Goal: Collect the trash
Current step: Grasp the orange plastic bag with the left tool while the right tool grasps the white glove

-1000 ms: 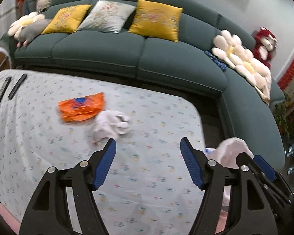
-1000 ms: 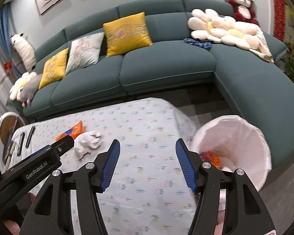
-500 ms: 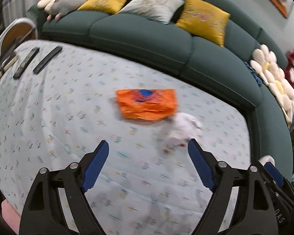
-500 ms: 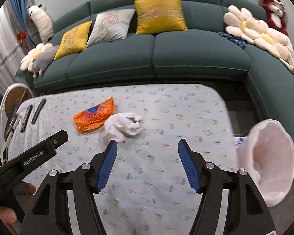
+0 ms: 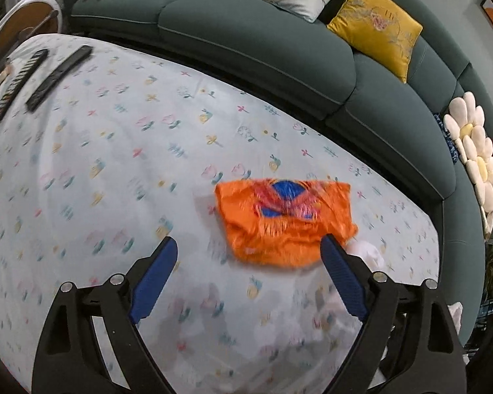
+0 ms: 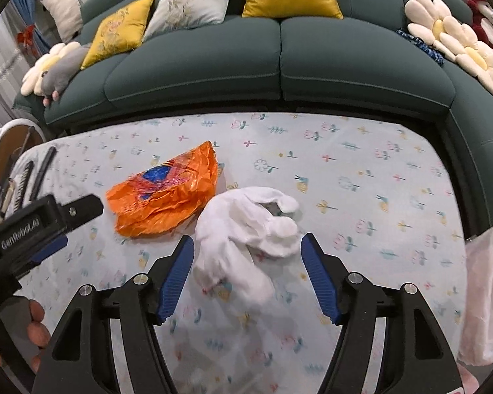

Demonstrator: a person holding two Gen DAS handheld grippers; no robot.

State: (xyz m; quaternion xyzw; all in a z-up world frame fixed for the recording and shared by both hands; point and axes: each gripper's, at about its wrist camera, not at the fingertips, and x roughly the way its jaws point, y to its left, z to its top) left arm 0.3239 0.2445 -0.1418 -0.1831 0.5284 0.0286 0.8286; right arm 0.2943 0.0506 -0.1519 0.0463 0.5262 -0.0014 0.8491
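An orange snack wrapper (image 5: 286, 221) lies on the flowered tablecloth (image 5: 115, 164); it also shows in the right wrist view (image 6: 167, 193). My left gripper (image 5: 248, 279) is open and empty, just short of the wrapper. A crumpled white tissue (image 6: 246, 229) lies right of the wrapper; a bit of it shows in the left wrist view (image 5: 366, 252). My right gripper (image 6: 248, 275) is open, its jaws on either side of the tissue's near end, not closed on it. The left gripper's body (image 6: 33, 229) shows at the left of the right wrist view.
A white-lined trash bin (image 6: 483, 282) stands off the table's right end. Two black remotes (image 5: 36, 75) lie at the table's far left. A green sofa (image 6: 279, 65) with cushions curves behind the table. A round side table (image 5: 26, 23) stands at the left.
Both grippers have moved forward and down toward the table. The wrapper now sits just ahead of the left jaws, and the tissue now lies between the right jaws.
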